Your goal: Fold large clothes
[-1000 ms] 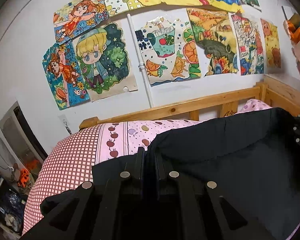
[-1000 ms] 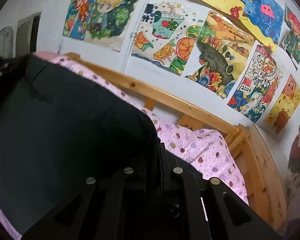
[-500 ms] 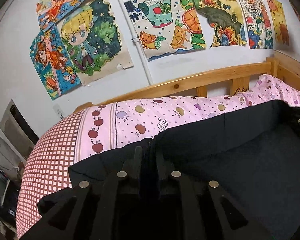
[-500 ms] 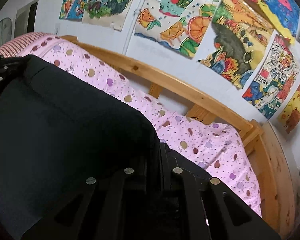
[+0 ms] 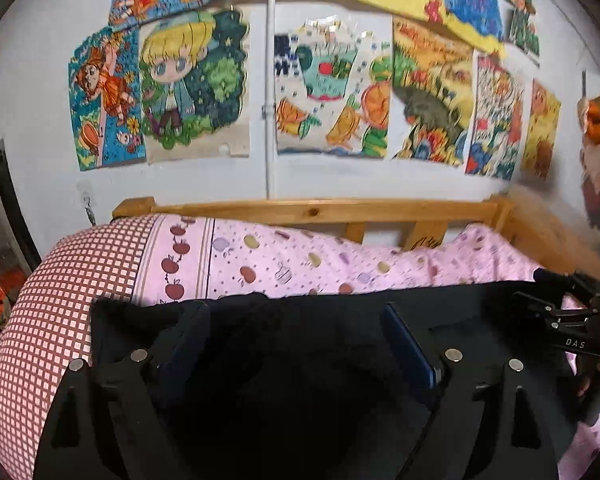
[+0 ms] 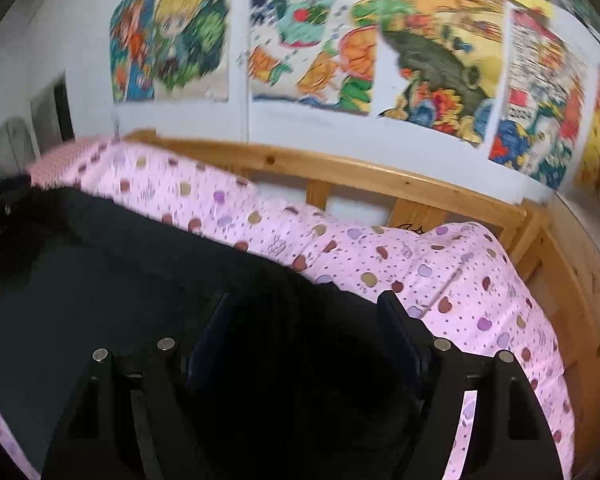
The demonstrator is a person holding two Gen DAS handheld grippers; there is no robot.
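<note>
Black garment (image 5: 340,328) lies spread on the pink fruit-print bedsheet (image 5: 300,264), its far folded edge running across just ahead of both sets of tongs. Left gripper (image 5: 296,332): jaws have just been opening and now stand wide apart; dark cloth lies between and under the fingers (image 5: 408,344), with no pad pressing on it. Right gripper (image 6: 304,324): jaws likewise just opened, standing apart over the garment's right end; cloth sits below and between them, seemingly loose, though the black-on-black view makes contact hard to judge. From the left wrist view the right gripper (image 5: 556,312) shows at the far right edge, at the garment's other end. Left of the left tongs, a red-checked pillow (image 5: 60,300). Beyond both tongs, the wooden bed rail (image 5: 312,212), then a white wall with coloured drawings (image 5: 332,92).
</note>
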